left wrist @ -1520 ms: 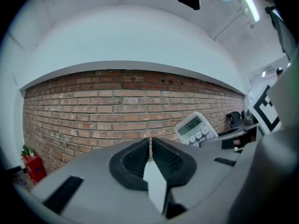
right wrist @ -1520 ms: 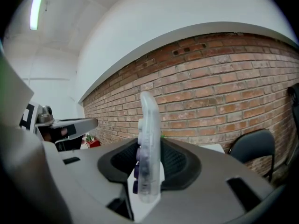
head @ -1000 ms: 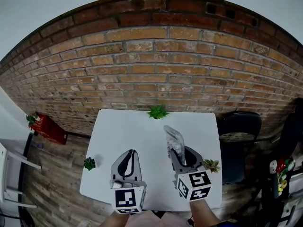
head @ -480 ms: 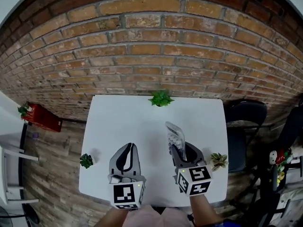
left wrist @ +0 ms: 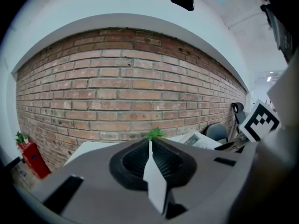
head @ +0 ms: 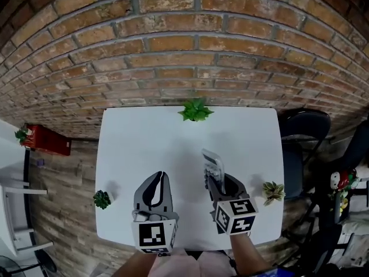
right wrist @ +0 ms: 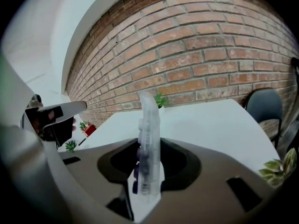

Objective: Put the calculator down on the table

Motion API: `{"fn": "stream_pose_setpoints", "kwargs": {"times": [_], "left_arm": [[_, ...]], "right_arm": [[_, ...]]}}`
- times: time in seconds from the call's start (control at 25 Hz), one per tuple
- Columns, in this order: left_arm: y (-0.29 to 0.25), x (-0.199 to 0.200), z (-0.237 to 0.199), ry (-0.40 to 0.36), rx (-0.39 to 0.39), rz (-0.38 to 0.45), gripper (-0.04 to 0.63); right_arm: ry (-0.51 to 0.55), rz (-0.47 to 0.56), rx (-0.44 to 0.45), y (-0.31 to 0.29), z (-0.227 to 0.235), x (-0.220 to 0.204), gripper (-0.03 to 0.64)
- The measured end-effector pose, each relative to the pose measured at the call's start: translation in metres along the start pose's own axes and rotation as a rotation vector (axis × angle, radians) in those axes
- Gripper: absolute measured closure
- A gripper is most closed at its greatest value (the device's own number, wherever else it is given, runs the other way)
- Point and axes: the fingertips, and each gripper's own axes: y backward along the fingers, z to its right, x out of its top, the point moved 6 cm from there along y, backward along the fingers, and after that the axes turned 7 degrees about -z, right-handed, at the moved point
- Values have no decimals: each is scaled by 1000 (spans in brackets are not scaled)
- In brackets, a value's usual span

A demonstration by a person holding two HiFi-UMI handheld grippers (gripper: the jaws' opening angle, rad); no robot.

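Lower than a second ago, the right tongs (head: 217,181) grip the calculator (head: 211,161) by its near end, its long axis pointing ahead, seemingly still off the desk (head: 144,137). The left tongs (head: 161,180), closed on nothing, hang alongside.

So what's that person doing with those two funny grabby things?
A person holds a grabbing tool in each hand over a white square table. The right tool is clamped on a pale plastic calculator, held on its edge and not yet lying on the table. The left tool is shut with nothing in it. Three small green plants sit near the table's edges.
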Motion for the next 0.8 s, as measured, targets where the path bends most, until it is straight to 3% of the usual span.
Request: {"fn": "stream_pose_setpoints", "kwargs": {"times": [0.8], "left_arm": [[-37,-17,-14,2,-26,-76,569]], "right_arm": [[-209,-76,30,-37,23,-16,474]]}}
